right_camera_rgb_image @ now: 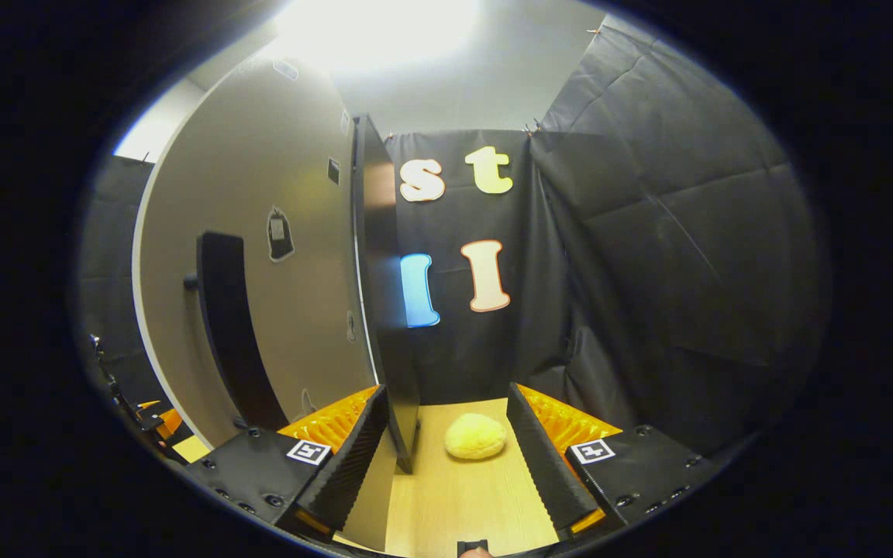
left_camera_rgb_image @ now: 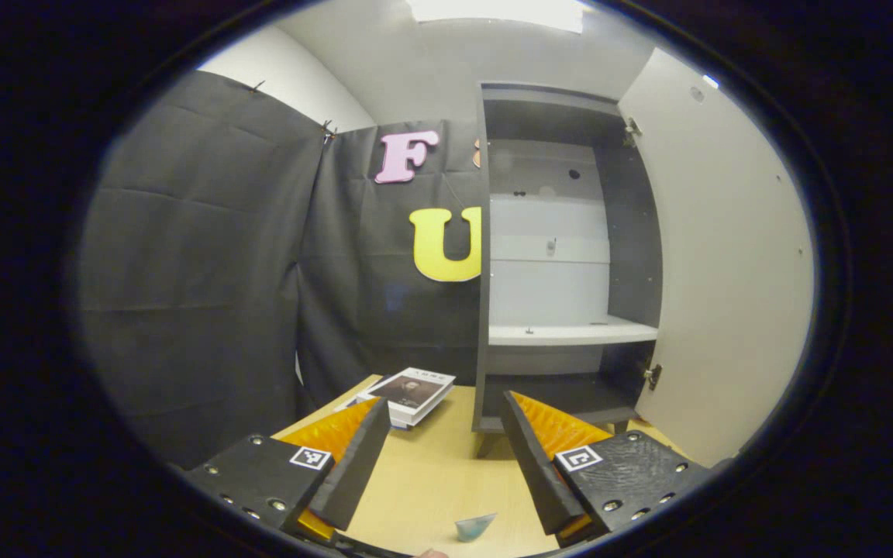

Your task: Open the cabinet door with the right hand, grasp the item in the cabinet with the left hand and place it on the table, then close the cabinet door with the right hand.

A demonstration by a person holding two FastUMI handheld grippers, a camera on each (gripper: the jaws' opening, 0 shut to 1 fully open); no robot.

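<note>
In the left gripper view the dark cabinet (left_camera_rgb_image: pixel 481 256) stands on the wooden table (left_camera_rgb_image: pixel 446 465) with its pale door (left_camera_rgb_image: pixel 725 271) swung wide to the right. Its white shelf (left_camera_rgb_image: pixel 570 333) looks bare. My left gripper (left_camera_rgb_image: pixel 444 403) is open above the table, in front of the cabinet, holding nothing. A small pale blue item (left_camera_rgb_image: pixel 476 525) lies on the table close under it. In the right gripper view the door's outer face (right_camera_rgb_image: pixel 291 310) with a black handle (right_camera_rgb_image: pixel 229 325) rises to the left. My right gripper (right_camera_rgb_image: pixel 446 391) is open, and the door's free edge (right_camera_rgb_image: pixel 377 294) stands by its left finger.
A stack of books (left_camera_rgb_image: pixel 413 394) lies on the table left of the cabinet. A round yellow spongy lump (right_camera_rgb_image: pixel 475 435) rests on the table (right_camera_rgb_image: pixel 462 496) beyond the right gripper. Black cloth walls close in behind and on both sides.
</note>
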